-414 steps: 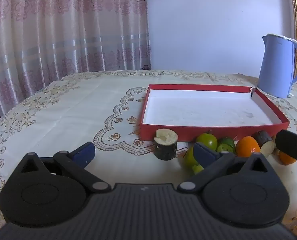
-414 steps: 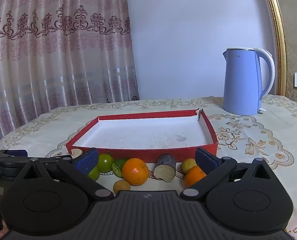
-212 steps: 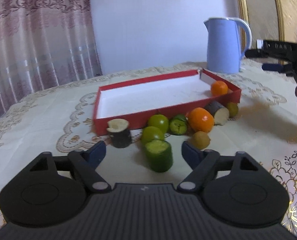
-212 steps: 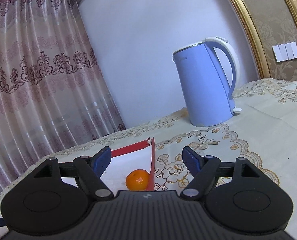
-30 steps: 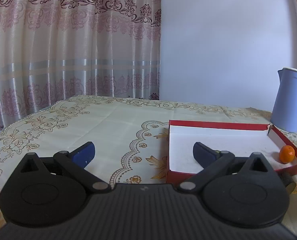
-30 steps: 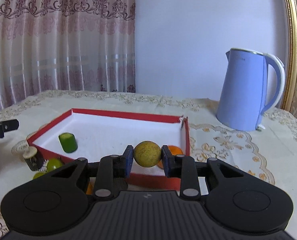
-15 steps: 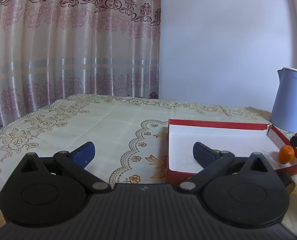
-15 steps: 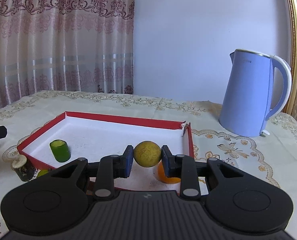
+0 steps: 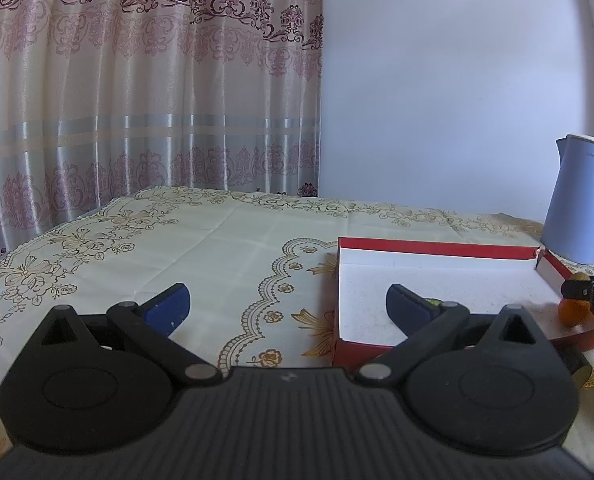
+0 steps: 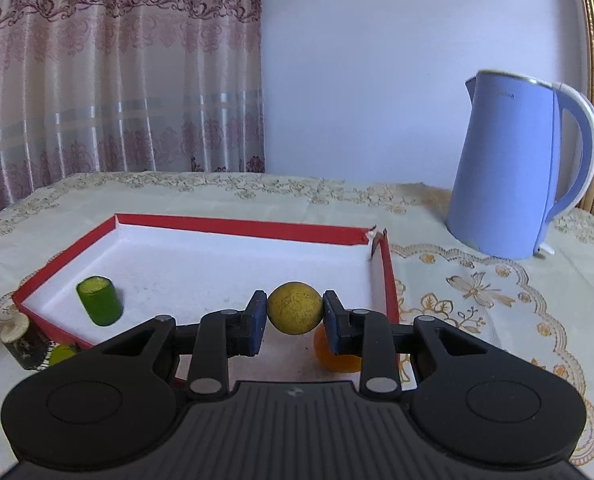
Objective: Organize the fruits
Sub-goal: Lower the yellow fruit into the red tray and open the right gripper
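- Nearest, the right tool is clamped on a round yellow fruit, one pad on each side, and holds it over the near right part of the red tray.
- Just below it an orange sits in the tray by the right wall, partly hidden by the right finger.
- To place well, I would lower the fruit onto bare white floor a little left of the orange, then part the pads slowly so it does not roll.
- Being a ball, the fruit has no long axis and points nowhere.
- Farther left, a green cylinder stands upright, long axis vertical, cut face up, near the tray's left wall.
- Outside the tray's near left corner, a dark stub and a small green fruit wait on the tabletop.
- The left tool is wide open, holding nothing, over the tabletop left of the tray.
- Farthest, a blue kettle stands toward the far right corner.
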Demonstrator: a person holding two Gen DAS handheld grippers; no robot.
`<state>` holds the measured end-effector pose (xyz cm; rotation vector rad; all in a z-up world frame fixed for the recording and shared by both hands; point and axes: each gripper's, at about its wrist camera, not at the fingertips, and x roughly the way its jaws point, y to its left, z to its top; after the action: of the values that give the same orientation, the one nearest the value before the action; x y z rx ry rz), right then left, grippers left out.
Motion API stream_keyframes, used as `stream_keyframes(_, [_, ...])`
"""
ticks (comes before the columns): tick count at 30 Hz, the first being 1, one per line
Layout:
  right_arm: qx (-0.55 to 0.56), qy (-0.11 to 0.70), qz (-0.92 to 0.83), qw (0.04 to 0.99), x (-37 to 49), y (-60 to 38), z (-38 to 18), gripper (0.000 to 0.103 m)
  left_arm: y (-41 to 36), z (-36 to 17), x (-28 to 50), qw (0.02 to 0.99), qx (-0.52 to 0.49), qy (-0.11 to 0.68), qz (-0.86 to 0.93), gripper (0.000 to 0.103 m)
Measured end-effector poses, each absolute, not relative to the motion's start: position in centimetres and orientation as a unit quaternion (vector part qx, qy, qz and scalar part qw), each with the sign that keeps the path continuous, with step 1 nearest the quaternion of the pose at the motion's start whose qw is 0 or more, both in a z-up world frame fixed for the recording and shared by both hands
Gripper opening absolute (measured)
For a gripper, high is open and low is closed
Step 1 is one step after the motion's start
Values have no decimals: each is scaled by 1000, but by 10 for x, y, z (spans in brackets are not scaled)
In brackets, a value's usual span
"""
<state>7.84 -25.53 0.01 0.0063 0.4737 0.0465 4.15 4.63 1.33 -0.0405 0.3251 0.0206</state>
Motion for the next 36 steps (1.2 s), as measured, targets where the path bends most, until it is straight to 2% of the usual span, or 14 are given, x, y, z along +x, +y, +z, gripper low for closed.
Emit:
stream_keyframes(30, [42, 232, 13, 972, 86, -272, -11, 31, 46, 10, 44, 985, -12, 170, 15, 103])
stream_keyframes(32, [45, 230, 13, 972, 85, -273, -10, 42, 47, 10, 44, 985, -13, 169, 15, 103])
stream_keyframes(34, [48, 227, 10, 973, 84, -273, -10, 72, 46, 10, 44, 985, -13, 169, 15, 103])
stream_keyframes(36, [46, 216, -2, 975, 81, -273, -8, 81, 46, 10, 44, 986, -14, 165, 15, 103])
